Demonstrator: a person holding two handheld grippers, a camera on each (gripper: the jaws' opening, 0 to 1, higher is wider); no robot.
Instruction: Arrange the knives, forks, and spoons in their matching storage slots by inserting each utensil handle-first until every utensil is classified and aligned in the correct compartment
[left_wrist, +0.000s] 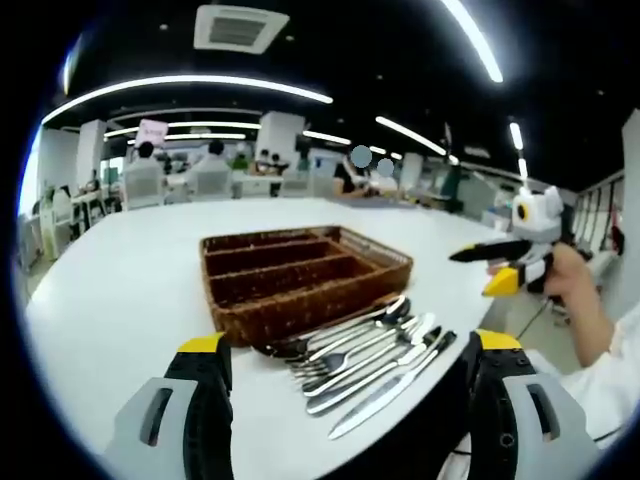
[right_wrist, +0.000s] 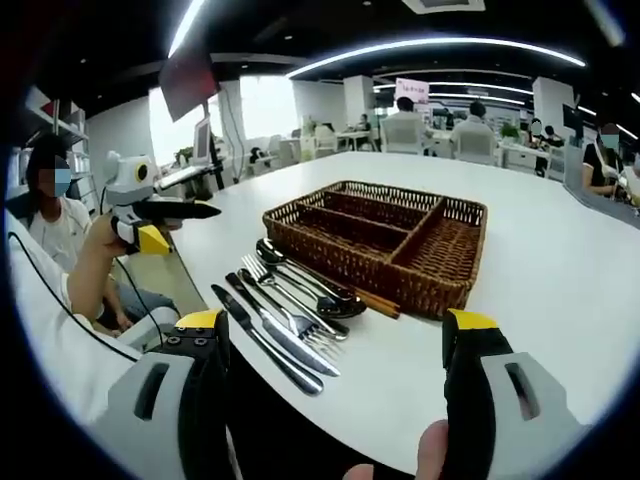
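Two claws, left and right, stand released and hold nothing. The cutlery lies bunched on the counter at lower center, just beside the tray, probably for easy picking.

In the right gripper view, the right gripper is hovering with jaws wide apart over the white tabletop, framing knives, forks and spoons lying just beside the empty wicker tray, while the left gripper is showing at left.
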